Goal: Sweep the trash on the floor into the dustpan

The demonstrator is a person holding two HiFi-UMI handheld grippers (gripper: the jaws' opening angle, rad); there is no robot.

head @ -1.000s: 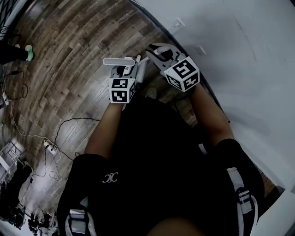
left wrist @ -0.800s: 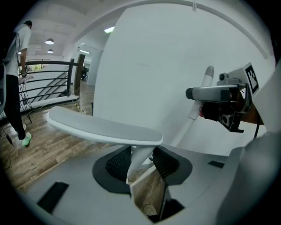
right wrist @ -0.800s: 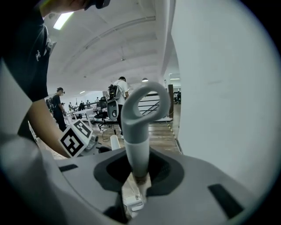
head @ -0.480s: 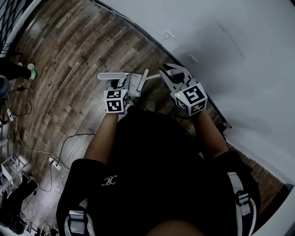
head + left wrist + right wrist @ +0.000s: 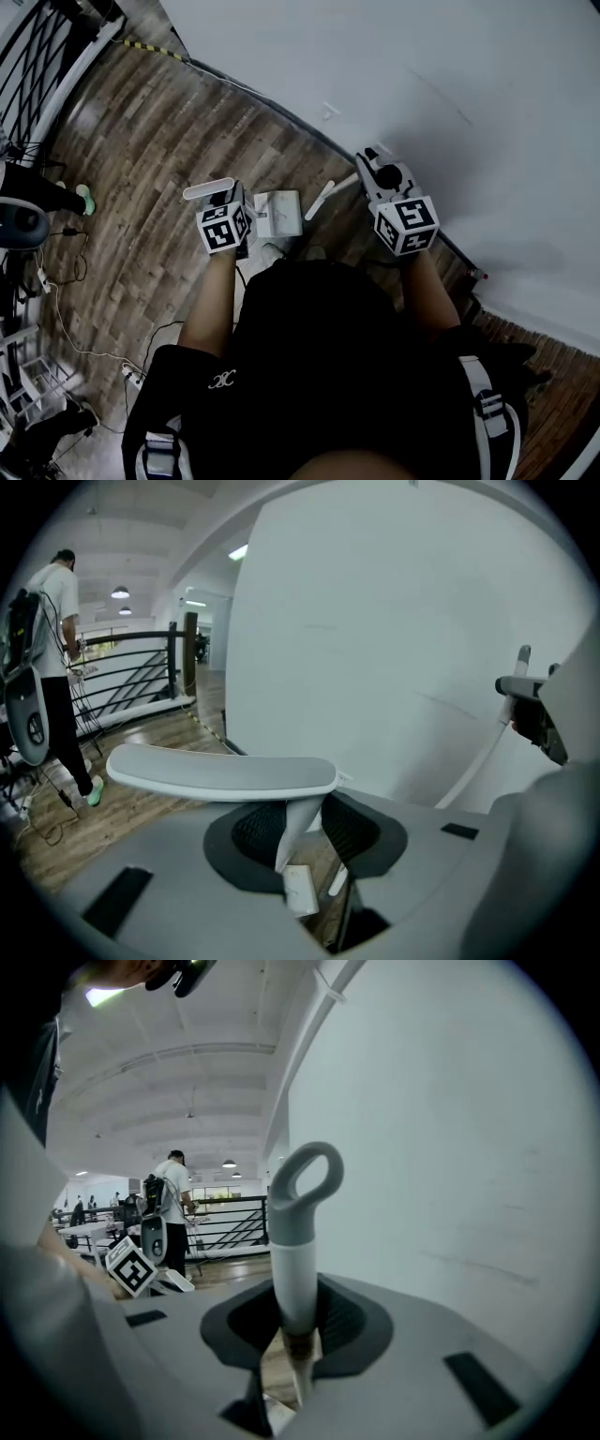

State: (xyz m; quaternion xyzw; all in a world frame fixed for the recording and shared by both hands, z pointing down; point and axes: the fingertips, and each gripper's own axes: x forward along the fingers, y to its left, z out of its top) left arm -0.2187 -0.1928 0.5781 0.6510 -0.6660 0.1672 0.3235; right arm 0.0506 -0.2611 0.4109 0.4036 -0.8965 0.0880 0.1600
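Note:
My left gripper [image 5: 228, 201] is shut on the stem of a white dustpan's T-shaped handle [image 5: 220, 772]. The dustpan [image 5: 278, 214] hangs below it over the wooden floor, and its pan [image 5: 300, 891] shows small between the jaws. My right gripper [image 5: 376, 171] is shut on a broom's handle [image 5: 298, 1241], grey with a loop at the top. The white broom shaft [image 5: 323, 199] slants down toward the dustpan. Both grippers are held close to the white wall, the right one nearer to it. No trash can be made out on the floor.
A white wall [image 5: 450, 103] with a dark baseboard runs along the right. A black railing [image 5: 42, 56] stands at the upper left, with a person [image 5: 52, 667] standing near it. Cables [image 5: 70, 309] and gear lie on the wooden floor at the left.
Both grippers have come lower in the head view and spread apart, the right one toward the wall. More of the wall and railing shows. Both grips are unchanged.

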